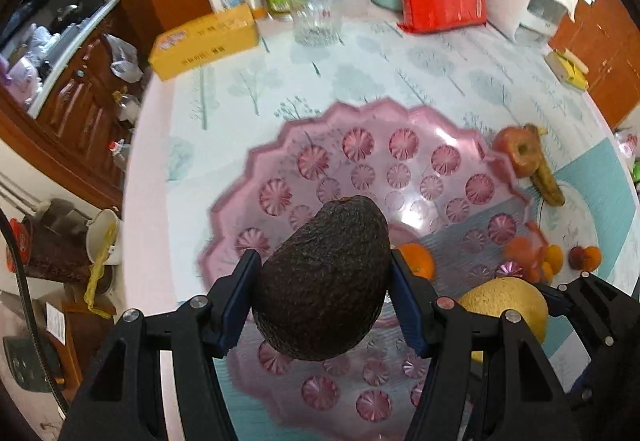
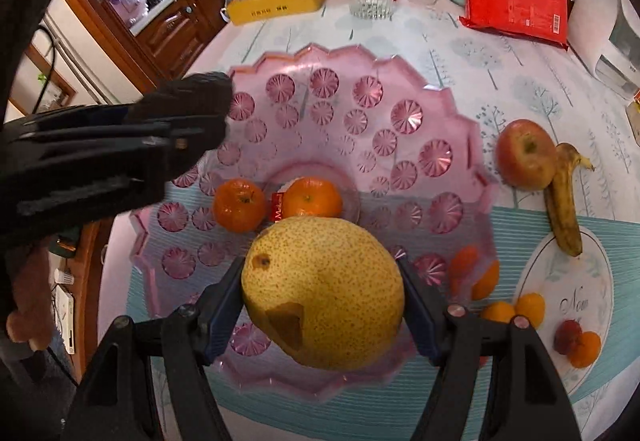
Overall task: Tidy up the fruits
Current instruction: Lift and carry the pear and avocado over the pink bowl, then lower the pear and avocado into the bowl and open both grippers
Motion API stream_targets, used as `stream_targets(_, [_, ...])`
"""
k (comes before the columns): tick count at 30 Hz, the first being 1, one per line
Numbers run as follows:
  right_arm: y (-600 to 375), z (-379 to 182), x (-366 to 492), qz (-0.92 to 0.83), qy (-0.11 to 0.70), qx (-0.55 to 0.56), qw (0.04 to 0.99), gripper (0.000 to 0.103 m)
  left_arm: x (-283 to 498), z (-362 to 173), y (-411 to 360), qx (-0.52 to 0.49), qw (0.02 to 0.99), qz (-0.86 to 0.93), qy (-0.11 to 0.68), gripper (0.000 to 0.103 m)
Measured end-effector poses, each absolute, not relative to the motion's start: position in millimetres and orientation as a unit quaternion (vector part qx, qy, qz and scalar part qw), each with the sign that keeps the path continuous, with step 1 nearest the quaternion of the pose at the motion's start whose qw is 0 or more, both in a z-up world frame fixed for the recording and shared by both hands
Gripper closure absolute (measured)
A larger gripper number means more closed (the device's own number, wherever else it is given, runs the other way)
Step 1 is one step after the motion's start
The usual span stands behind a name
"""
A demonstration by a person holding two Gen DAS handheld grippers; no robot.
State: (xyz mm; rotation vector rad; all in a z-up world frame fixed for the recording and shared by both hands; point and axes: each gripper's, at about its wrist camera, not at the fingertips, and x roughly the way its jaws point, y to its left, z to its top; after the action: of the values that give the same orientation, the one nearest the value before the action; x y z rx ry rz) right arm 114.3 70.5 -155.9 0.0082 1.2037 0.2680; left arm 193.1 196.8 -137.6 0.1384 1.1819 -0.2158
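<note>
The pink scalloped fruit bowl fills the middle of both views, and both fruits hang over it, so the step in hand looks like setting them down inside. The yellow pear, lower centre of the right wrist view, is clamped between the blue pads of the right gripper. The dark avocado, lower centre of the left wrist view, is pinched the same way by the left gripper.

To do it well, I would lower each fruit close to the bowl floor before parting the pads. The pear should go to a bare patch clear of the two mandarins at the bowl's centre. The avocado should land toward the upper left, and the two tools should keep apart so they do not knock.

The apple and browned banana lie just beside each other at the right, outside the bowl. Small orange fruits sit at the lower right.

In the right wrist view the left gripper is a dark blur at left centre and covers part of the rim. Seen through the tinted plastic, the small orange shapes at the bowl's right edge are hard to place as inside or outside. How high either fruit hangs above the bowl cannot be told.
</note>
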Motion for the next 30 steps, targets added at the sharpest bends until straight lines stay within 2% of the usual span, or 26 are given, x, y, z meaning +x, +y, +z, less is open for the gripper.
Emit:
stream_targets(7, [77.0, -171.9, 116.3, 0.106, 0.58, -0.001, 0.808, 0.03, 204.6, -169.1, 191.3, 0.08, 0.809, -0.119, 0.57, 0.041])
stream_targets(18, [82.7, -185.5, 117.6, 0.092, 0.578, -0.003, 0.811, 0.028, 212.0, -179.8, 194.8, 0.089, 0.815, -0.121, 0.559, 0.043])
stream_targets(20, [84.4, -186.2, 116.5, 0.094, 0.579, -0.007, 0.81, 0.028, 211.5, -179.9, 194.6, 0.085, 0.814, -0.127, 0.56, 0.04])
stream_targets(24, [87.7, -179.8, 111.5, 0.093, 0.564, -0.021, 0.821, 0.026, 211.1, -179.2, 193.4, 0.085, 0.819, -0.119, 0.555, 0.025])
stream_targets(30, [82.5, -165.7, 102.6, 0.092, 0.544, -0.015, 0.834, 0.026, 204.3, -169.5, 188.9, 0.088, 0.822, -0.12, 0.549, 0.022])
